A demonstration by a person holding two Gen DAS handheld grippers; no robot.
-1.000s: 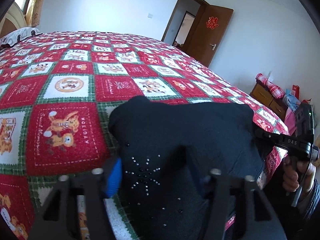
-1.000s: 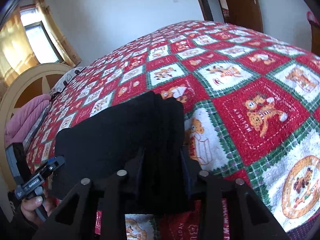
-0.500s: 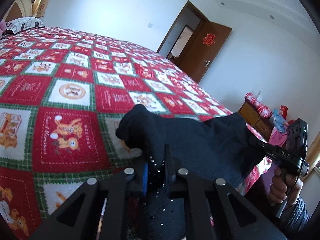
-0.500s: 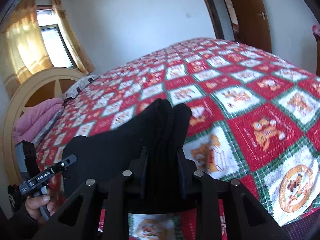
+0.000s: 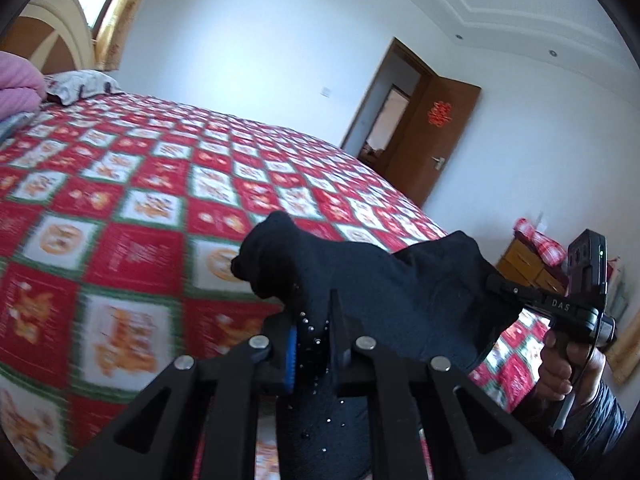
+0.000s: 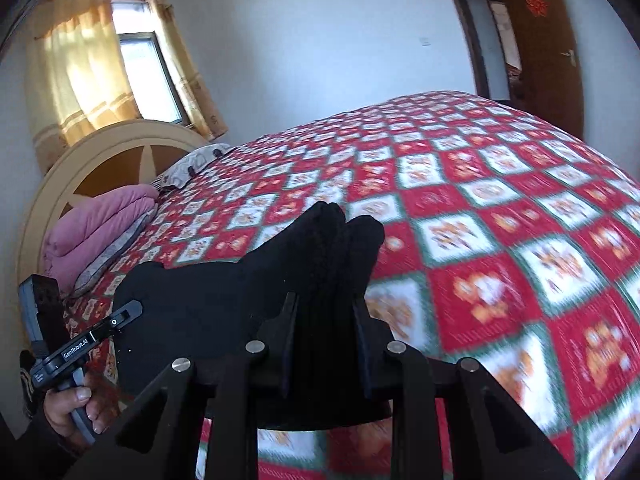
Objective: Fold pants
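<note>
Left wrist view: your left gripper (image 5: 316, 334) clamps studded edge of black soft knit pants (image 5: 372, 280), cloth bunched between narrow jaws. Right gripper (image 6: 324, 320) pinches thicker folded bundle of same pants, jaws held apart by cloth. Pants hang between both grippers, lifted over red-and-green patchwork quilt (image 6: 500, 220), lower part out of sight. Judge fabric light, limp, stretchy; sags mid-span, won't slip easily. Hold at corners, keep tension even. Containers: none among the task things; wooden drawer chest (image 5: 528, 264) at far wall, contents unseen.

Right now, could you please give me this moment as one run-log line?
left tongs: shut on black pants | right tongs: shut on black pants | pants: raised over patchwork bedspread | fold: not finished
</note>
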